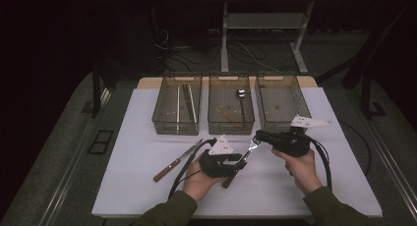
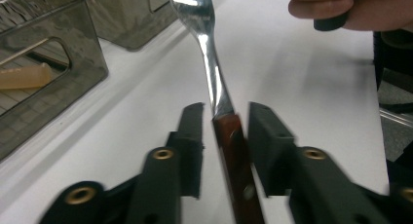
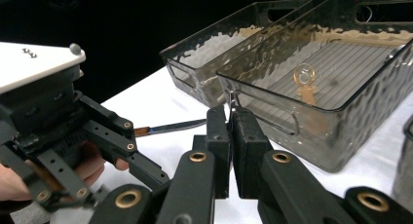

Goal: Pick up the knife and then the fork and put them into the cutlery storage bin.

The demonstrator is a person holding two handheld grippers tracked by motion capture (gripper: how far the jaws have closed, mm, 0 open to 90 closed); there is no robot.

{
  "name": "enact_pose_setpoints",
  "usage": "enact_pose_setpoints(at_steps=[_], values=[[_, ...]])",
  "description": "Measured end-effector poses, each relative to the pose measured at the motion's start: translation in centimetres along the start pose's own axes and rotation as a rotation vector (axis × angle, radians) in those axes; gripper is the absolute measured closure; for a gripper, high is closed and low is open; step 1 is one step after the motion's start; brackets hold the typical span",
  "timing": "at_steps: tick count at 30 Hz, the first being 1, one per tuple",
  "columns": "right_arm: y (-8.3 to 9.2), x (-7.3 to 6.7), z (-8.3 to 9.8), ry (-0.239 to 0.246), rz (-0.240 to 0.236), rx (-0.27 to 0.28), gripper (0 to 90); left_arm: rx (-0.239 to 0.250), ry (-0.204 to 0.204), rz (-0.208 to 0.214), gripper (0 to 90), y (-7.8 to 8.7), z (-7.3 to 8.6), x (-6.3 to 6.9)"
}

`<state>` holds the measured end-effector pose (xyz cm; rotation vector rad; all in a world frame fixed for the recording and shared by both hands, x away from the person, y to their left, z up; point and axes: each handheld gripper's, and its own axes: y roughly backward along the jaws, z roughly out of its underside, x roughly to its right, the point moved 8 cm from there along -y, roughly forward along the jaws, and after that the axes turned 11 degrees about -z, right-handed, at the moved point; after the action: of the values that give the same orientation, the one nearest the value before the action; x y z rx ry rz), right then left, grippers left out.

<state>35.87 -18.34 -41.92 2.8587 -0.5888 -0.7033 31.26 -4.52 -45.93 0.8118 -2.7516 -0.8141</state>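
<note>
Wood-handled fork (image 2: 214, 78) (tines up), midair

Fork (image 1: 244, 156) between left gripper (image 1: 239, 164) and right gripper (image 1: 260, 136) (knife (image 1: 178, 160) alongside), before three bins (image 1: 231, 104).

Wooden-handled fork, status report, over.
Left gripper open around the wooden-handled steel fork, pads off handle. Right gripper shut on fork's head. Path to the empty smoky plastic bin unobstructed.

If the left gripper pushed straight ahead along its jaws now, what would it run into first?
Probably the right gripper, which grips the head of the fork whose handle lies between the left gripper's open jaws; depth is hard to judge.
</note>
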Motion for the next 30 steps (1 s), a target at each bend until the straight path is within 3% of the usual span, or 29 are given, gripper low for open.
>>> enact_pose_setpoints(at_steps=[8, 13, 18, 30], values=[[1.6, 0.7, -0.7, 0.001, 0.029, 0.03, 86.6, 0.02, 0.023, 0.02, 48.2, 1.1, 0.5, -0.8], [2.5, 1.2, -1.0, 0.0, 0.056, 0.038, 86.6, 0.005, 0.021, 0.003, 42.1, 2.7, 1.9, -2.1], [2.8, 1.6, -1.2, 0.017, 0.08, 0.033, 86.5, 0.017, 0.047, -0.015, 37.6, 4.4, 3.2, -3.6], [2.9, 1.8, -1.2, 0.038, 0.102, 0.01, 86.5, 0.016, 0.065, -0.044, 23.6, 7.8, 6.5, -5.4]])
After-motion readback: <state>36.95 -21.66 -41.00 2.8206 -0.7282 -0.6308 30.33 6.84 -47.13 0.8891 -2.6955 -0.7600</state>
